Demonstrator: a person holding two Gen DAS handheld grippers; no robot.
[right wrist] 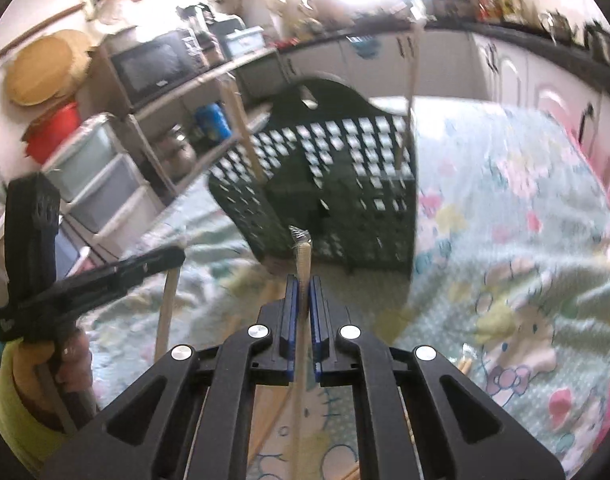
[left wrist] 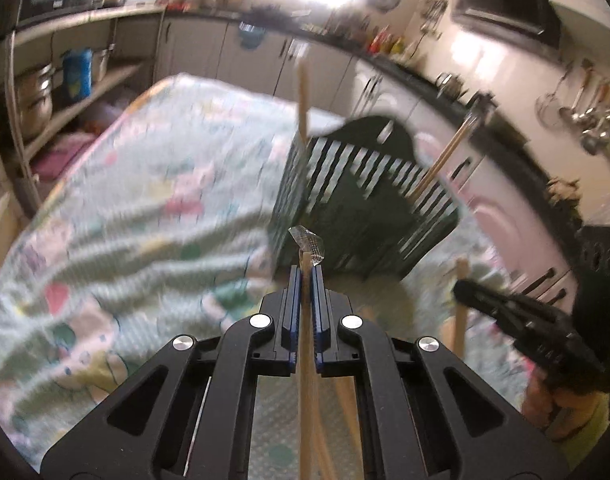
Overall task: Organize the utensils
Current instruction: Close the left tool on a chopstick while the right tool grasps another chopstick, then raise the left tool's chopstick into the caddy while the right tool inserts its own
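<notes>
While each gripper, left (left wrist: 306,276) and right (right wrist: 304,286), pinches one light, stiff, slippery wooden stick (left wrist: 305,360) near its top, the rack (left wrist: 365,200) stands far.

A dark green lattice basket (right wrist: 345,168) stands on a pale mint cloth (left wrist: 145,184) printed with pink and yellow cartoon figures, beside pale wooden sticks (left wrist: 303,100).

Black tool (left wrist: 306,280), blue pads (left wrist: 294,300), silver screws; sleeve (right wrist: 9,380) seemingly yellow-green.
</notes>
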